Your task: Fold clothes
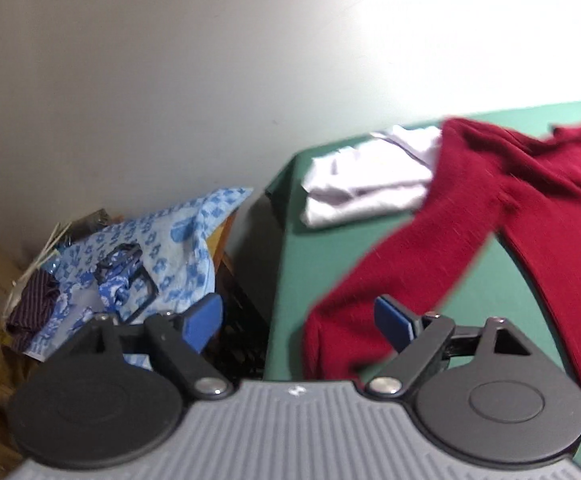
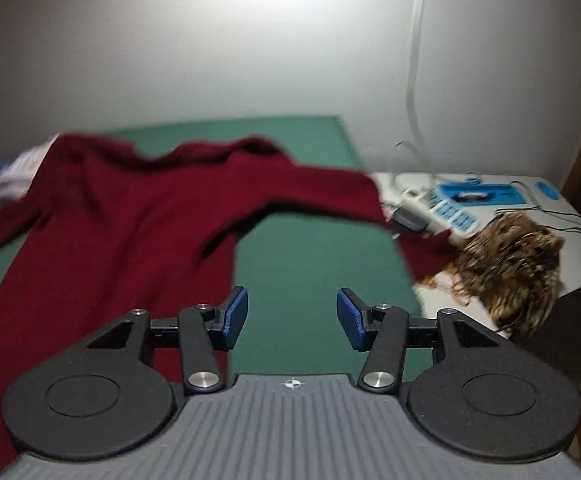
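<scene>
We see a red sweater spread unfolded on the green table against a pale wall. Our left gripper and right gripper hover spread apart, holding nothing.

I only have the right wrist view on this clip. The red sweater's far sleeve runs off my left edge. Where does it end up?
Observer: The sleeve's cuff lies on the green table, just ahead of the open left tongs, near the table's left edge.
Reviewer: What is the white patch behind the sweater?
Observer: A folded white garment at the table's far left corner; the red sweater overlaps its right side.
Reviewer: Anything beyond that table edge?
Observer: A pile of blue floral cloth with a dark striped piece beside it, lower than the table top.
</scene>
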`<state>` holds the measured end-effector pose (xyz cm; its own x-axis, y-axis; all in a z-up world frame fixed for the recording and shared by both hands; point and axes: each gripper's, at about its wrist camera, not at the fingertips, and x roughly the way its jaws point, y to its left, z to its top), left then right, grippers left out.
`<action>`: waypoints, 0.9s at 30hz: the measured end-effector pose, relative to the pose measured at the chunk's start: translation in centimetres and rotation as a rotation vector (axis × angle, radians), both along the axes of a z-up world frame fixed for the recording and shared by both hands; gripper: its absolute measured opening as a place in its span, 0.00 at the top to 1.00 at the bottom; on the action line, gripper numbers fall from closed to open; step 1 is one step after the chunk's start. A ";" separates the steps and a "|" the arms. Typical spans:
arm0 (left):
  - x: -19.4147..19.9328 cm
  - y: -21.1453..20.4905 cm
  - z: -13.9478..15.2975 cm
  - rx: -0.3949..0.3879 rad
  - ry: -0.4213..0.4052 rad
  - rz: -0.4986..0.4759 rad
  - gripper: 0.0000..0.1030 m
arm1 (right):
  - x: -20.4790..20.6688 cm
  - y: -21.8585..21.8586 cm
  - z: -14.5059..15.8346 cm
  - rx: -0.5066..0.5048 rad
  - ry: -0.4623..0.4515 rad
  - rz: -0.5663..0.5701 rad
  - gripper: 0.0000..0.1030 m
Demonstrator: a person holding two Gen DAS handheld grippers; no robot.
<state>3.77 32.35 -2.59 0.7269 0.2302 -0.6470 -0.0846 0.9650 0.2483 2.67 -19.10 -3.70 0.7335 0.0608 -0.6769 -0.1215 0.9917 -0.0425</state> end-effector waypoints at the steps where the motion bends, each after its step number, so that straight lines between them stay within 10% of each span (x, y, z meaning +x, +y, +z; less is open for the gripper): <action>1: -1.0 -0.4 -0.1 -0.046 0.025 -0.016 0.20 | -1.6 0.9 -0.9 -0.023 0.023 0.040 0.49; 16: -10.0 -15.9 -6.3 -0.395 0.257 -0.218 0.20 | -9.2 1.5 -4.9 0.158 0.103 0.016 0.59; 20: -10.4 -17.1 -7.8 -0.406 0.237 -0.125 0.57 | -9.3 1.7 -5.3 0.150 0.056 0.023 0.91; 22: -10.5 -17.4 -7.9 -0.393 0.214 -0.057 0.99 | -8.9 0.8 -5.2 0.214 0.073 -0.002 0.95; 27: -12.1 -16.8 -6.3 -0.406 0.143 0.028 1.00 | -10.4 -2.2 -2.6 0.337 0.032 -0.032 0.96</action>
